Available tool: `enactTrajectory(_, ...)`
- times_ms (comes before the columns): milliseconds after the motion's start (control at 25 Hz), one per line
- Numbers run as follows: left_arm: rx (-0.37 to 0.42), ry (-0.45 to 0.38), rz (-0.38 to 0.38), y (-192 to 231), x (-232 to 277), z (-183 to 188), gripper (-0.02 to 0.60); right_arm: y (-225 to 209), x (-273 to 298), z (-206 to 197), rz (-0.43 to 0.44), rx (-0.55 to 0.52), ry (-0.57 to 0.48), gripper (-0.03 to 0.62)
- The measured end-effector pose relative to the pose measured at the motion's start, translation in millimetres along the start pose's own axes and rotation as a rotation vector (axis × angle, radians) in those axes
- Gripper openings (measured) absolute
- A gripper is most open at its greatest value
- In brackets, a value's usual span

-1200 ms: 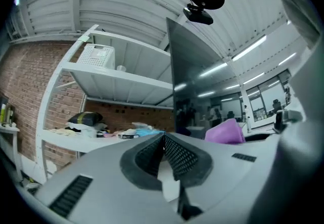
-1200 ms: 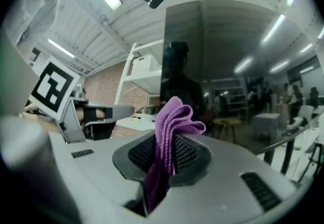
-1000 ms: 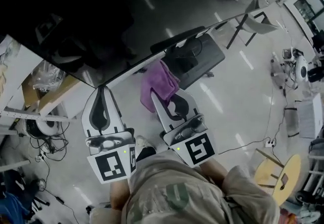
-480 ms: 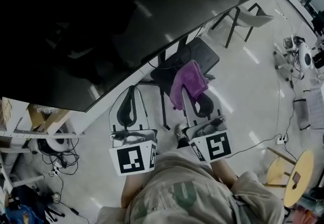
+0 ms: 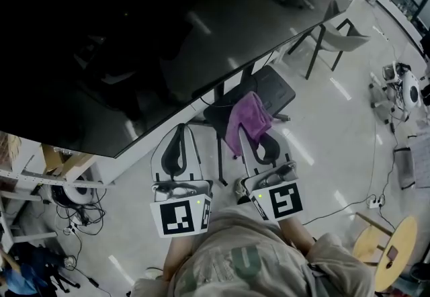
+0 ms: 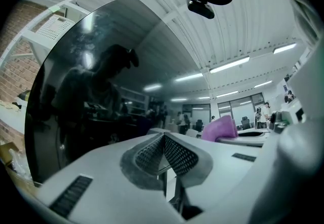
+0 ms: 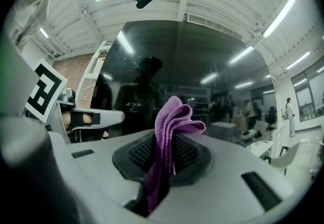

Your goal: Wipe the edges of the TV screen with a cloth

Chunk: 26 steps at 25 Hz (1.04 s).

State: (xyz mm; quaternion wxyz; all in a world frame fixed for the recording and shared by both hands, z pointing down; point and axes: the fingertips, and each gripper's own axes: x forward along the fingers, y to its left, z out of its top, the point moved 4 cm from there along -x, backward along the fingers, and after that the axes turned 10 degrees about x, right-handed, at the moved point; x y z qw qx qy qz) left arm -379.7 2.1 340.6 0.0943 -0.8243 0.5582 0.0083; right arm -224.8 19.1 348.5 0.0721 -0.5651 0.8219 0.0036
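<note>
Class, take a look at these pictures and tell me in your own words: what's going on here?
A person faces a large dark TV screen with a gripper in each hand. The right claw is shut on a folded purple cloth, which sticks up past its tips. The left claw is shut with nothing in it. In the head view both sit below the screen's lower edge, and the cloth seems apart from it, so wiping does not look under way.

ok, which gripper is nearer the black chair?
Right. The right gripper, holding the purple cloth, hangs over the near edge of the black chair; the left gripper is off to its left.
</note>
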Motion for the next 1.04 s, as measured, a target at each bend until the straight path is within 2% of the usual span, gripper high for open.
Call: enactTrajectory(1040, 0.011, 0.019, 0.024, 5, -7, -1, 0.015, 9, 2, -12, 0.028, 0.039, 0.052, 0.055)
